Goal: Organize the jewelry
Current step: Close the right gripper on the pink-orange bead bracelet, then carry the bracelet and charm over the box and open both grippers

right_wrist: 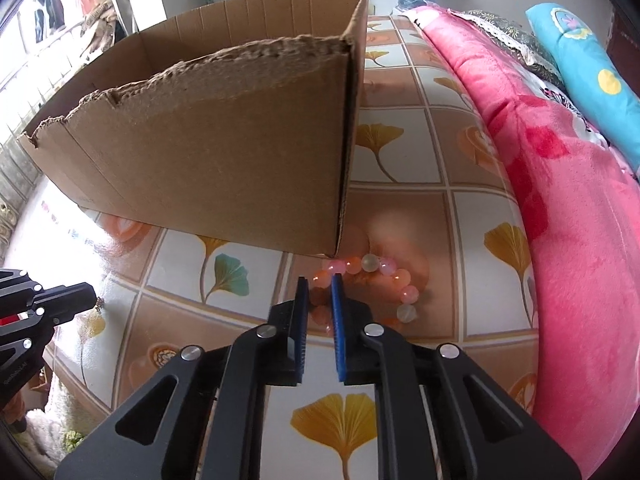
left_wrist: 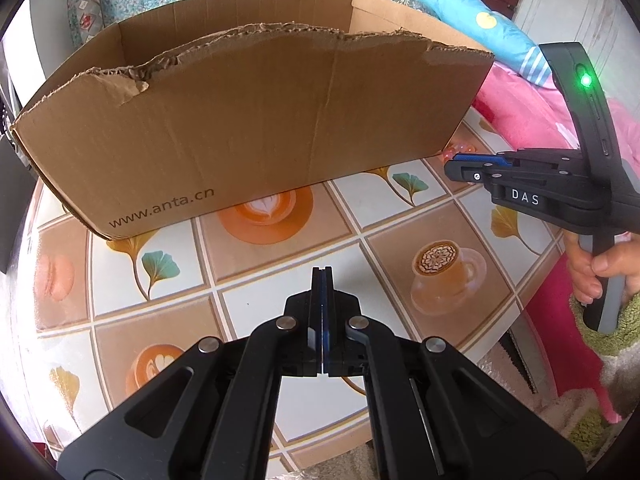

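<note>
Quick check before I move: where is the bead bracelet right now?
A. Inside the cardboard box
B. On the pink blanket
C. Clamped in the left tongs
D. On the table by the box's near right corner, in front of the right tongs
D: the bead bracelet lies on the table by the cardboard box corner, with the right tongs open at it and the left tongs shut on nothing.

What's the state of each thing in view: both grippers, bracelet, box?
left gripper: fingers pressed together, empty, above the table.
right gripper: fingers apart, straddling one side of the bracelet, not yet closed on it.
bead bracelet: flat on the table, by the box corner, not lifted.
cardboard box: open-topped, torn front edge, upright on the table; contents not visible.
</note>
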Available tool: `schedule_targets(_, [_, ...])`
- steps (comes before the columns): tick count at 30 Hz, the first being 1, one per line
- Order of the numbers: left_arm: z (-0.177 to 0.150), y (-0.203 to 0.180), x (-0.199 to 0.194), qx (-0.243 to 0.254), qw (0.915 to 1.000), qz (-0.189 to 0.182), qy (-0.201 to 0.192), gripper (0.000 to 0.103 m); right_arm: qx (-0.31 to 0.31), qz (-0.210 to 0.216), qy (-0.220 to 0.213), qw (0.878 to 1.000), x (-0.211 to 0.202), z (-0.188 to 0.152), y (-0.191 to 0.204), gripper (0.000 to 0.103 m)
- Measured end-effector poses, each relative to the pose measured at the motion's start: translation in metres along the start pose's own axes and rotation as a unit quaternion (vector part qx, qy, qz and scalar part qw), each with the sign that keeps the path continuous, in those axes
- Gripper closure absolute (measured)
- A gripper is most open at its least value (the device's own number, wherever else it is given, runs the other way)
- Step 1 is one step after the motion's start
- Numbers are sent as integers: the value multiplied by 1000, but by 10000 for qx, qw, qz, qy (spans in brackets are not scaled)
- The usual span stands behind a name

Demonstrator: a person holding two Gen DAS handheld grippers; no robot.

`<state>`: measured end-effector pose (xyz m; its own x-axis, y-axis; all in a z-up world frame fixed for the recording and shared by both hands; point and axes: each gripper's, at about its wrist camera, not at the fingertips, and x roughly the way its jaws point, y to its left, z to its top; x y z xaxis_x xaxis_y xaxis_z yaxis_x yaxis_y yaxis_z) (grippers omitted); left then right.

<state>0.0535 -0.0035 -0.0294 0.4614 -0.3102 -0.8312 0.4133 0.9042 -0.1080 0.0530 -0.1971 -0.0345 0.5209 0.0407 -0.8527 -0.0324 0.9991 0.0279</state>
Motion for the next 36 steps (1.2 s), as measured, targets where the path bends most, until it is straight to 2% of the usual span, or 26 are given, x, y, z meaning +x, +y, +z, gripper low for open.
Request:
schedule_targets(5, [0,1,2,-4,10000,35,13,103,120,253,66,9996,-2,-3,4,93])
schedule_targets(8, [0,1,2,-1,10000,45,6,103,205,543,121,9982,-6,-10,12,93])
schedule_targets(14, [0,1,6,22,9999,105,31,103,79,968,210,9951,-13,-23,34,93])
schedule_targets(19, [1,1,6,27,9999,130,23,103,-274,771,184,9965,-16,-27,48,92])
schedule_targets(30, [1,1,6,58,9998,209,2,103,-518,620,209,9965,-14,-21,63,91])
schedule_targets(33, [2,2,6,37,9998,209,-1,103,-534,654,228,9962,-14,-21,67,82])
schedule_targets(36, [1,4,5,16,9998,209,-7,103,-647,539,187,9963,-15,-22,74,81])
